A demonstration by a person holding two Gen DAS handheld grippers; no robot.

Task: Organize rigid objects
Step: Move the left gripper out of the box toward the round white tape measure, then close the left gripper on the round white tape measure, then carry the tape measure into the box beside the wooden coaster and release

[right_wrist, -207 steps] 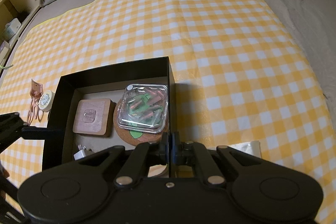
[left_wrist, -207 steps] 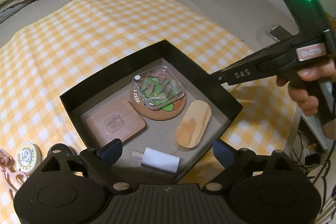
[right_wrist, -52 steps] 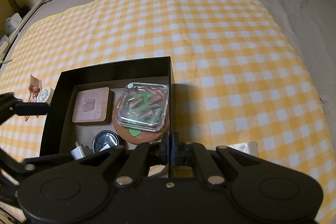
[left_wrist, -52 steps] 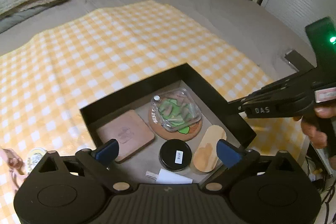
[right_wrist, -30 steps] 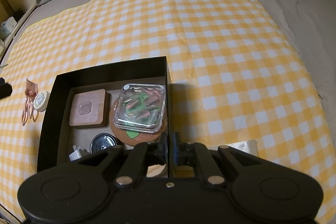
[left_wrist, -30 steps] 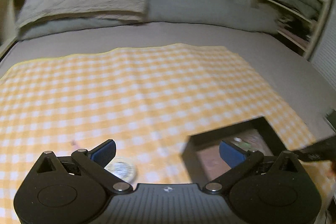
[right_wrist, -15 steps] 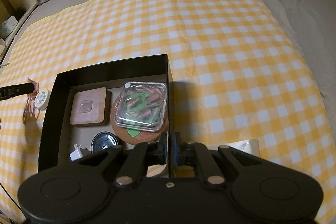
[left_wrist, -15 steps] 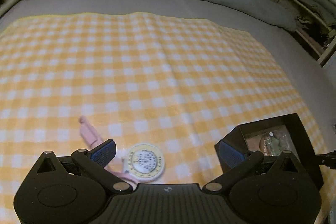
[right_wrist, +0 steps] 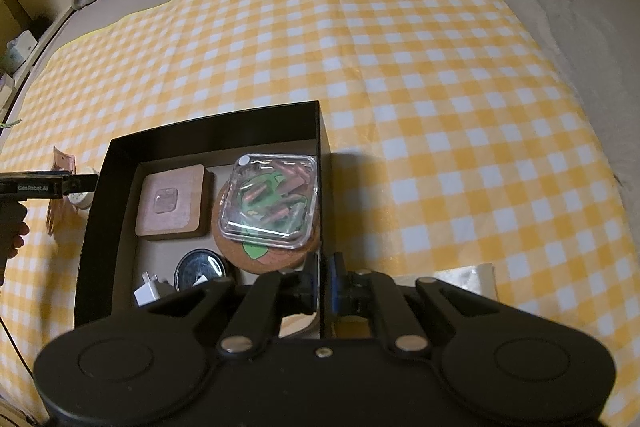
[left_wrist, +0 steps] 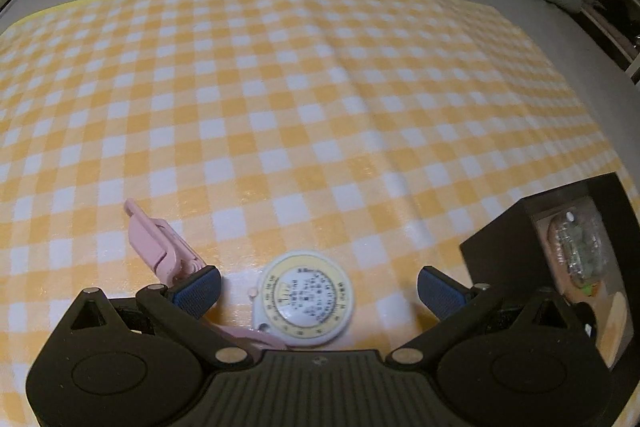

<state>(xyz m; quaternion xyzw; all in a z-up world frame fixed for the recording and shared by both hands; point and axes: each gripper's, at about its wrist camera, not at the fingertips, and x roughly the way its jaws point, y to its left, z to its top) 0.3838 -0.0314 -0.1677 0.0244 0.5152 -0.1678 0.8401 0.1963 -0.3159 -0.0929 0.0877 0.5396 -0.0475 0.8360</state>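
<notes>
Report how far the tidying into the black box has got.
Done: square wooden block, clear case on the cork coaster, round black tin and white plug lie in the black box. In hand: open left gripper straddles the round tape measure. Left: tape measure, pink clip.

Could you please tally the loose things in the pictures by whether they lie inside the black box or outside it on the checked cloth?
Inside the black box: 6
Outside on the checked cloth: 2
Total: 8

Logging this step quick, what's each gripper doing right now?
Left gripper: open, holding nothing, over the tape measure.
Right gripper: shut on the box wall.
</notes>
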